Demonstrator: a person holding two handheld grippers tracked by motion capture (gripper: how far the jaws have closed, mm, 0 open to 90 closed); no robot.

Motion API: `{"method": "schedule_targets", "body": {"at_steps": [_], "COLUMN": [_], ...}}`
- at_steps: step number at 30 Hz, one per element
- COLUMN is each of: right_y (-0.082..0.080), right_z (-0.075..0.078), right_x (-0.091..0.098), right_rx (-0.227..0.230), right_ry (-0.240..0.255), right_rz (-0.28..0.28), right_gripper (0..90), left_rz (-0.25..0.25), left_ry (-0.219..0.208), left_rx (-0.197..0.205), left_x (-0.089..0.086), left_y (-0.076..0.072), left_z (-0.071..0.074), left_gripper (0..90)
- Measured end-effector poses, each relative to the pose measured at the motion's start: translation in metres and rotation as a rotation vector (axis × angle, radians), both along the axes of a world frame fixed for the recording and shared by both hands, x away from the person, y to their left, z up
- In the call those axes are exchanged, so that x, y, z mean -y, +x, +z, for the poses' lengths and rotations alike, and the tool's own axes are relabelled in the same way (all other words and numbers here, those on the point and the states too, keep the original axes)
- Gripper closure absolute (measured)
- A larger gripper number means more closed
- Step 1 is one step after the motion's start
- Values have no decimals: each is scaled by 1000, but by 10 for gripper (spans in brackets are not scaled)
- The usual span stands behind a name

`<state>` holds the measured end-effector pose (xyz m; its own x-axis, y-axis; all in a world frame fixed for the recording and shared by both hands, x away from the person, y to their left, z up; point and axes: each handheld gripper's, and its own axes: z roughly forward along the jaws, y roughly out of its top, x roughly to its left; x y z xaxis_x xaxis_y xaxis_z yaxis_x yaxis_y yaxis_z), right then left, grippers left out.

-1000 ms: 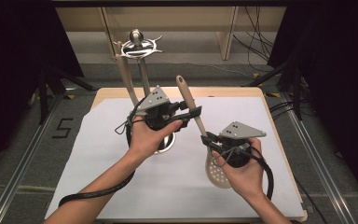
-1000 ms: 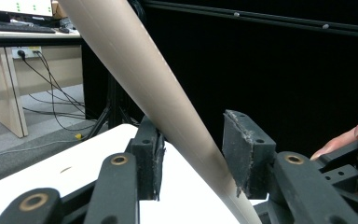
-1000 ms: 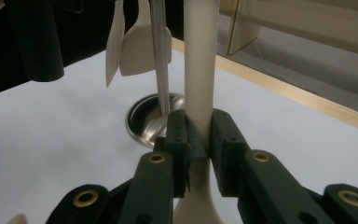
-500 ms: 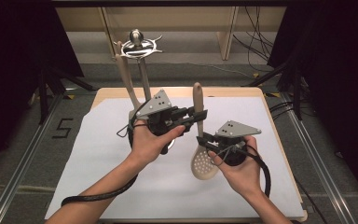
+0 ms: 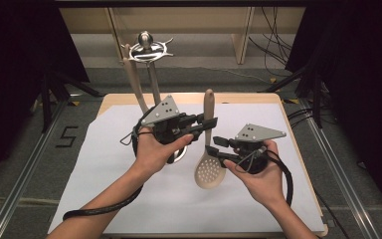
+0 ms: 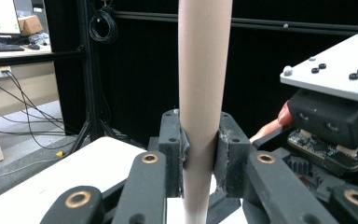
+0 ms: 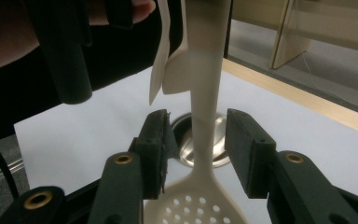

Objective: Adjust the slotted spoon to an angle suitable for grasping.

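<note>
Slotted spoon passing from one gripper to the other, centre of the high view.

The left gripper point(image 5: 208, 127) pinches the spoon's point(image 5: 209, 169) handle, pads pressed on it; the right gripper's point(image 5: 212, 148) jaws have just been opening (neck between them, untouched), spoon bowl low above the white sheet point(image 5: 104, 164).

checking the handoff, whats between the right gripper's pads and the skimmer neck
Bare gaps. In the right gripper view the right gripper has just been opening; its pads stand clear on both sides of the skimmer, which the left gripper clamps.
</note>
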<state>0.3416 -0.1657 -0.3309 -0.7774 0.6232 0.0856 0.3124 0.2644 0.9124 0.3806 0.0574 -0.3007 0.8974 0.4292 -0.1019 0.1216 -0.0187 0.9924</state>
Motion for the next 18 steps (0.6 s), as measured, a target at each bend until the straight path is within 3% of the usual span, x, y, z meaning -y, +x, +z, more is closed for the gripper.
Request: {"method": "schedule_targets", "body": {"at_steps": [2,5,6,11,17,18], "right_y": [-1,5,5,9,8,10], "right_z": [3,7,8,10,10,10], "right_x": [0,1,0,-1,-3,-3], "right_rx": [-4,49,28,48,15,35], "right_ry": [-4,-5,7,-11,5,7], "right_rz": [0,9,20,33,69,75], "right_gripper": [602,609,614,636,671,679], "left_rz": [-4,-15,-19,-38,-54,-58], "left_ry": [-2,-2,-1,1,4,1], "left_rx": [-6,-9,-9,-8,-6,-10], "left_x": [-1,-3,-3,-4,-6,-6], "left_y": [0,-1,-1,-3,-4,-4], "left_z": [-1,-2,-2,-2,-1,-1], "left_gripper": [749,748,748,748,748,748]}}
